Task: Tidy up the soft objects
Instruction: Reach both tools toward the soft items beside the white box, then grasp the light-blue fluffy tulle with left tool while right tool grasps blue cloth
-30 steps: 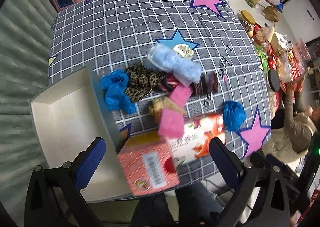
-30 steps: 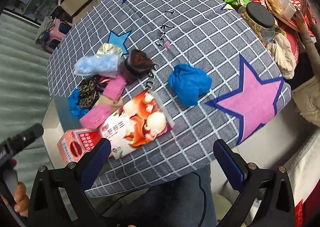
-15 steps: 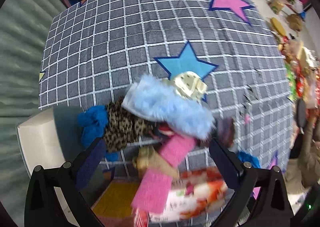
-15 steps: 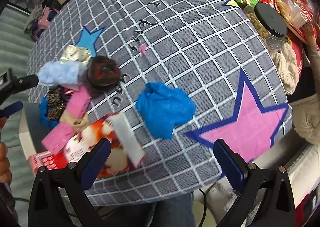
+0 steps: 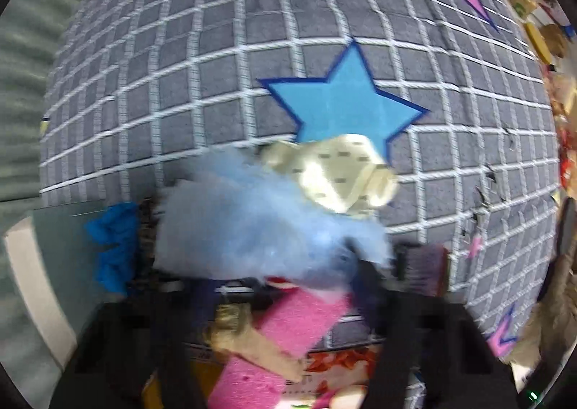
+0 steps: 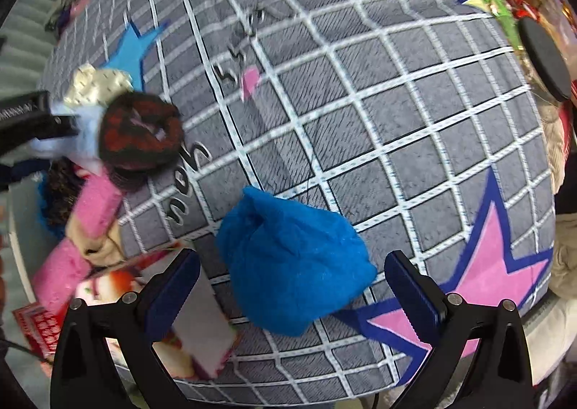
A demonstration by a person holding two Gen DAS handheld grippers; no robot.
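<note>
A pile of soft things lies on the grey checked tablecloth point(image 5: 216, 66). On top is a light blue fluffy cloth point(image 5: 252, 229). My left gripper point(image 5: 285, 286) points down onto it, its jaws closing, and the fluff bulges past both blurred pads. Beside it lie a cream dotted sock point(image 5: 335, 174), pink pieces point(image 5: 299, 322) and a blue rag point(image 5: 115, 243). Apart from the pile sits a bright blue cloth bundle point(image 6: 288, 257). My right gripper point(image 6: 292, 265) hangs open just above it, one finger on each side. The left gripper's finger point(image 6: 36, 120) shows at the left edge.
An open white box point(image 5: 32, 283) stands off the table's left edge. A printed packet point(image 6: 194, 337) and a red carton point(image 6: 36, 322) lie at the near edge. A dark red knit piece point(image 6: 140, 131) rests by the pile. Jars and food clutter point(image 6: 541, 48) crowd the right side.
Both grippers have dropped much closer to the table. The left one has come down onto the light blue fluffy cloth and narrowed its jaws; the right one now straddles the blue bundle.
</note>
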